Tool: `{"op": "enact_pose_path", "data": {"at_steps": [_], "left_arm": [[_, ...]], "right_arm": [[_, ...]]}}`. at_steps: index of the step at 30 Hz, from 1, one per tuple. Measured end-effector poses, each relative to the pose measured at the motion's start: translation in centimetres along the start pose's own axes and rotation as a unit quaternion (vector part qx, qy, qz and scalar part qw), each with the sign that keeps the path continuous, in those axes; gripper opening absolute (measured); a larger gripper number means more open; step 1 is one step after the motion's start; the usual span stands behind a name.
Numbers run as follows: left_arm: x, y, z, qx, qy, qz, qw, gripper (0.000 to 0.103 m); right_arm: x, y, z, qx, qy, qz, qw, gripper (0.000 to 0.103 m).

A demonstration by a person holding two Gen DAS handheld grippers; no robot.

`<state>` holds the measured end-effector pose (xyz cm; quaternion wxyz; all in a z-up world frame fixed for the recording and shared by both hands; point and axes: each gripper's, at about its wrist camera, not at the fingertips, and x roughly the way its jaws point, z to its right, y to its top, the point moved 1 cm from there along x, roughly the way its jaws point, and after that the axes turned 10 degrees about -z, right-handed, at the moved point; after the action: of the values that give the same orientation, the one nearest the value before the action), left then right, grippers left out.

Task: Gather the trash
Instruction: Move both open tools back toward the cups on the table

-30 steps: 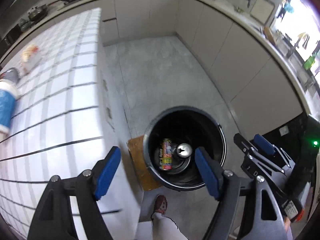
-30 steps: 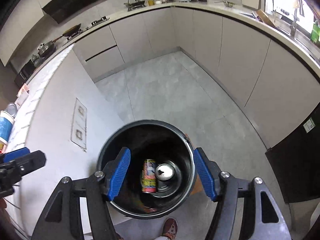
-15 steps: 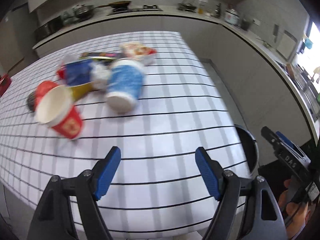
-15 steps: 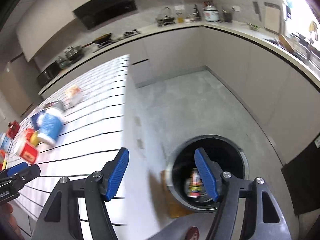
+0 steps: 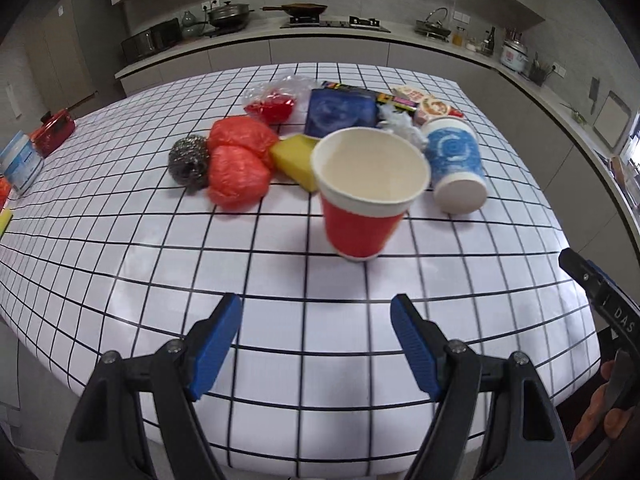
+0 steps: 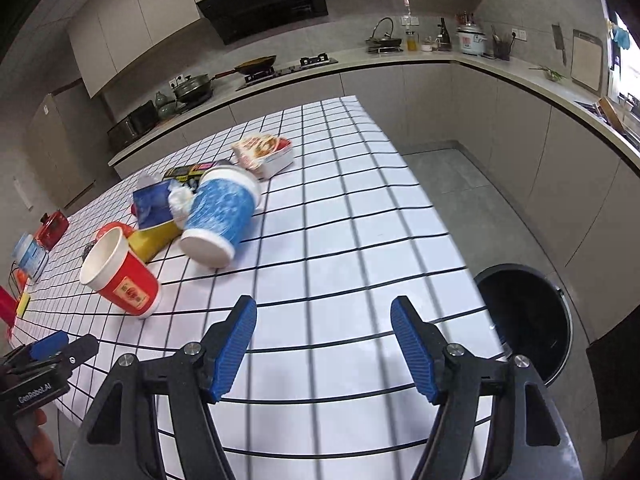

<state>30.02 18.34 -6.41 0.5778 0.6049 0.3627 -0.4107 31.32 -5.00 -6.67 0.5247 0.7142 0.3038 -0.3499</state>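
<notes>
Facing the checked table [image 5: 280,280], the left gripper [image 5: 316,334] is held with its fingers [image 5: 216,340] spread wide and nothing between them; the right gripper [image 6: 324,340] is likewise wide open and empty above the table's near edge. The nearest piece of trash, a red paper cup [image 5: 366,196], is seen lying tilted with its open mouth toward the left gripper, well apart from the fingers. Just beside it lies a blue paper cup [image 5: 454,166] on its side, and behind are grouped a yellow sponge [image 5: 294,158], red plastic bags [image 5: 238,164], a steel scourer [image 5: 188,162] and a blue packet [image 5: 342,110]. The trash bin [image 6: 524,316] stands open on the floor off the table's corner. The red cup is judged light, thin-walled and easily crushed, and liable to roll; it is best taken across the body just below the stiffer rolled rim, with gentle pressure, so that the wall is not buckled.
</notes>
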Motion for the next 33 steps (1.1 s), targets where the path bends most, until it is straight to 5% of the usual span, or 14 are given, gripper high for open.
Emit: {"op": "enact_pose_path", "data": {"at_steps": [33], "left_arm": [[4.8,4.4,1.3,0.001,0.019,0.038,0.9991,0.078]], "right_arm": [[3.9,4.1,-4.4,-0.035,0.033,-0.020,0.999,0.077]]}}
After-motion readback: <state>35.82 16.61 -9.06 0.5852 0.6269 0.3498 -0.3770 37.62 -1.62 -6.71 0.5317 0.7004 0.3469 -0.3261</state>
